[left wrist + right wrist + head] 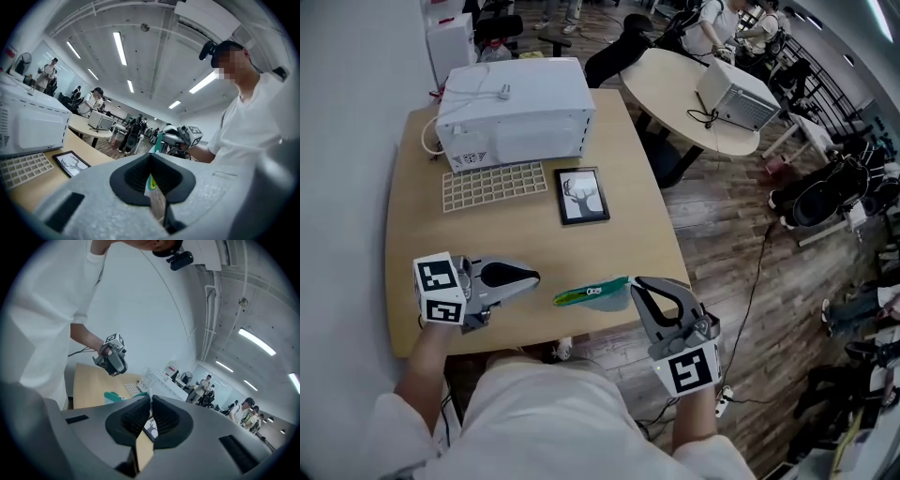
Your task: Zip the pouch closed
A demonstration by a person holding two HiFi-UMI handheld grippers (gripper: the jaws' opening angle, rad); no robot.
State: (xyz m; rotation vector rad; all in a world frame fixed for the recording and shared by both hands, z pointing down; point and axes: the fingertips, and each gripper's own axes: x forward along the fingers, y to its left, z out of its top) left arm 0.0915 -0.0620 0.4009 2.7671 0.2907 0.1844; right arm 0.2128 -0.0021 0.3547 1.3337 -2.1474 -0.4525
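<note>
A slim green and teal pouch (591,293) with a yellow end lies across the gap between my grippers, near the wooden table's (412,234) front edge. My right gripper (636,284) is shut on the pouch's right end; in the right gripper view the teal pouch (115,397) runs up to the closed tips (150,399). My left gripper (534,277) is shut on nothing and sits a little to the left of the pouch's yellow end, apart from it. In the left gripper view the closed jaws (151,159) point at the pouch (158,140) and the right gripper (180,136).
A white box-shaped appliance (514,112) stands at the back of the table, with a white grid tray (493,185) and a framed deer picture (582,196) in front of it. A round table (675,84) and several people are beyond, at the right.
</note>
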